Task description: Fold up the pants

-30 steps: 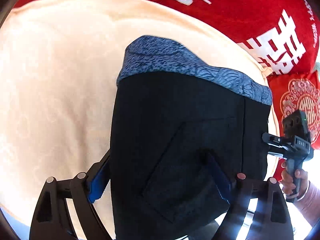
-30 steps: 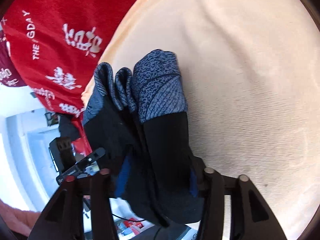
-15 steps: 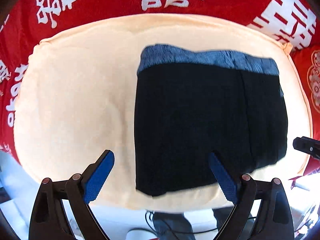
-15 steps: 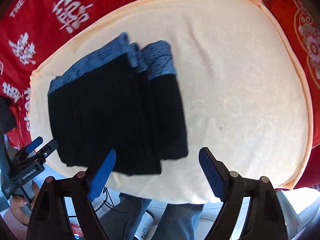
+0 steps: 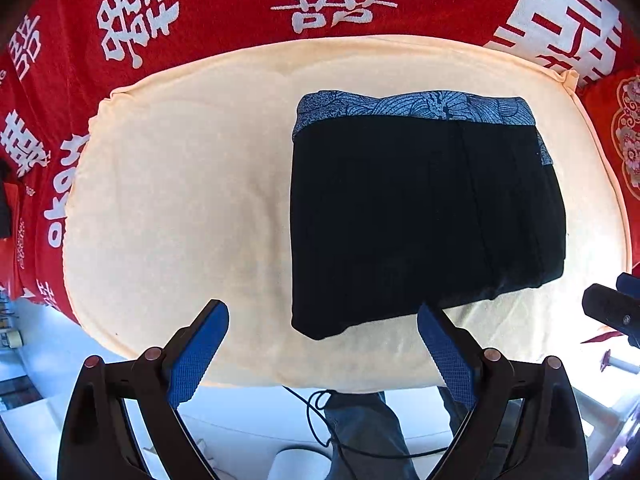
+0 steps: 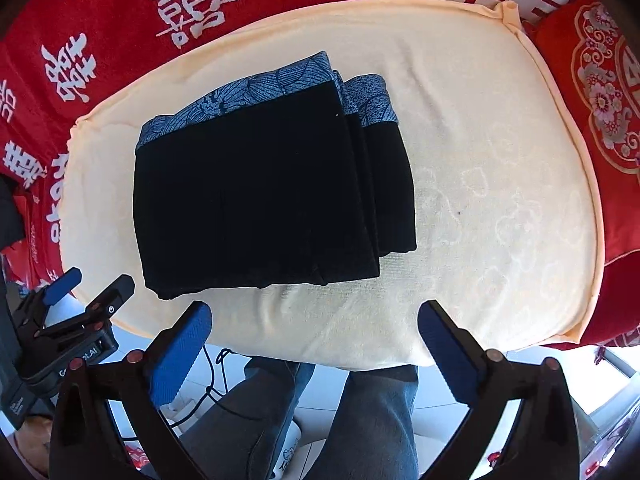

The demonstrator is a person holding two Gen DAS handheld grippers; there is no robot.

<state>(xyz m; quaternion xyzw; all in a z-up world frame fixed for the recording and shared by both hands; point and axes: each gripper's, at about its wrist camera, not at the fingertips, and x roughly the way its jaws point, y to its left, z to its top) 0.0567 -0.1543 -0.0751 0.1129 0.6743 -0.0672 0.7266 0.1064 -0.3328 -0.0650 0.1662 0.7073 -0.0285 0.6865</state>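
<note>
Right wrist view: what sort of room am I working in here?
Probably a home bedroom or living space: a red blanket with white double-happiness characters, a cream padded cushion serving as folding surface under the folded black pants, and a red embroidered pillow.

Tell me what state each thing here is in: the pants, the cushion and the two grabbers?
Pants: folded into a compact stack, lying flat, patterned waistband at the far edge, nothing gripping them.
Cream cushion: lying flat under the pants, slightly rumpled.
Left gripper: open, empty, above the cushion's near edge.
Right gripper: jaws opening, nothing between them.
</note>
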